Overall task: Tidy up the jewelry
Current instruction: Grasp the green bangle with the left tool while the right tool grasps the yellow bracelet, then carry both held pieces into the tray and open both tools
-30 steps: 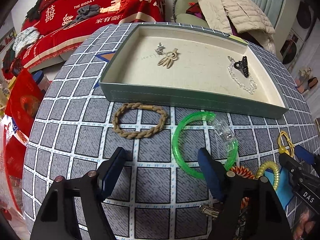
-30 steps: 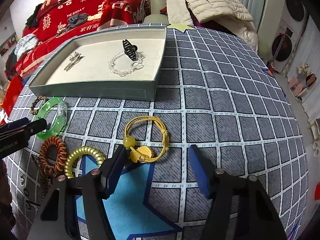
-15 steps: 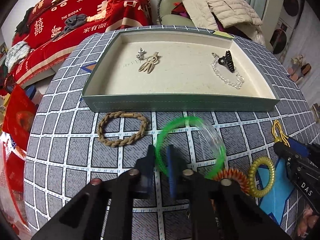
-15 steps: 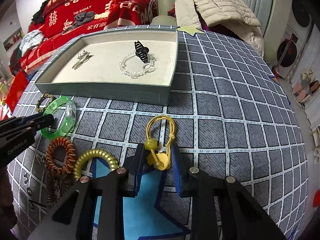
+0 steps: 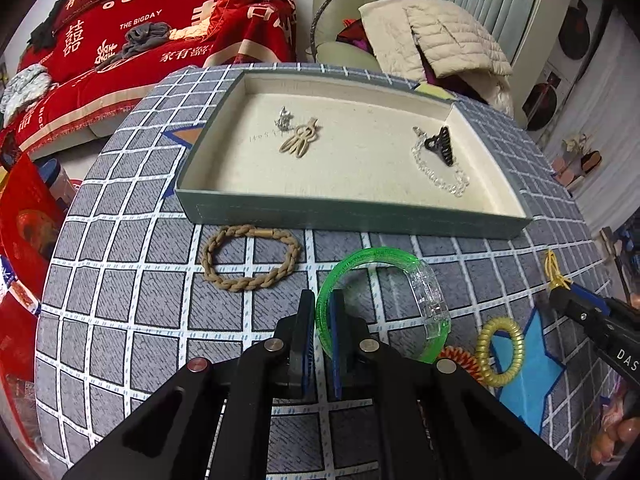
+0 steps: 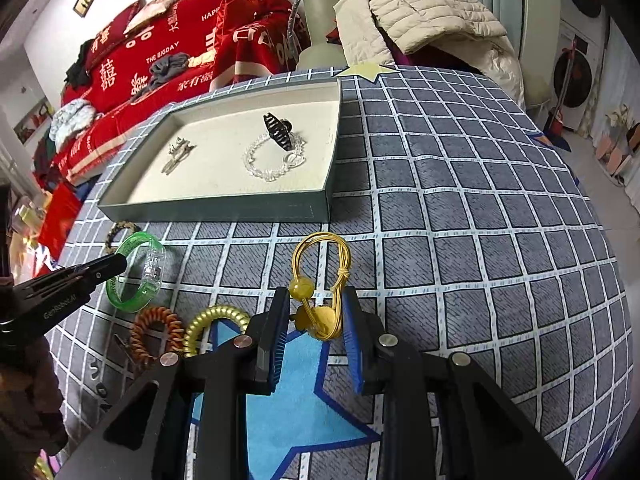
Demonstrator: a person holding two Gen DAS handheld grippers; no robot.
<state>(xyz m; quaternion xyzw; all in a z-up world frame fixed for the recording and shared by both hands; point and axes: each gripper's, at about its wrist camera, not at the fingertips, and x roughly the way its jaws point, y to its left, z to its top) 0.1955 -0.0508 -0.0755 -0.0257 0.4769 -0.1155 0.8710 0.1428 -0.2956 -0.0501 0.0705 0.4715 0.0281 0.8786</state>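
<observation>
My left gripper [image 5: 322,312] is shut on the rim of a green and clear bangle [image 5: 384,264], lifted off the table. My right gripper [image 6: 318,312] is shut on a yellow hair tie with beads [image 6: 320,256] and holds it above the cloth. The green tray [image 5: 352,212] lies beyond; it holds a black claw clip [image 5: 440,146], a clear bead bracelet [image 5: 444,180], a beige hair clip [image 5: 300,142] and a small silver piece [image 5: 284,120]. A braided tan bracelet [image 5: 250,256] lies in front of the tray. The tray also shows in the right wrist view [image 6: 224,208].
An orange spiral hair tie [image 6: 154,334] and a gold spiral hair tie [image 6: 214,322] lie on the checked tablecloth [image 6: 460,240] between the grippers. A red blanket [image 5: 152,32] and a chair with a beige jacket [image 5: 436,40] stand behind the table.
Both grippers have closed from wide open: the left on the green bangle, the right on the yellow hair tie. Both items have risen slightly off the cloth.
</observation>
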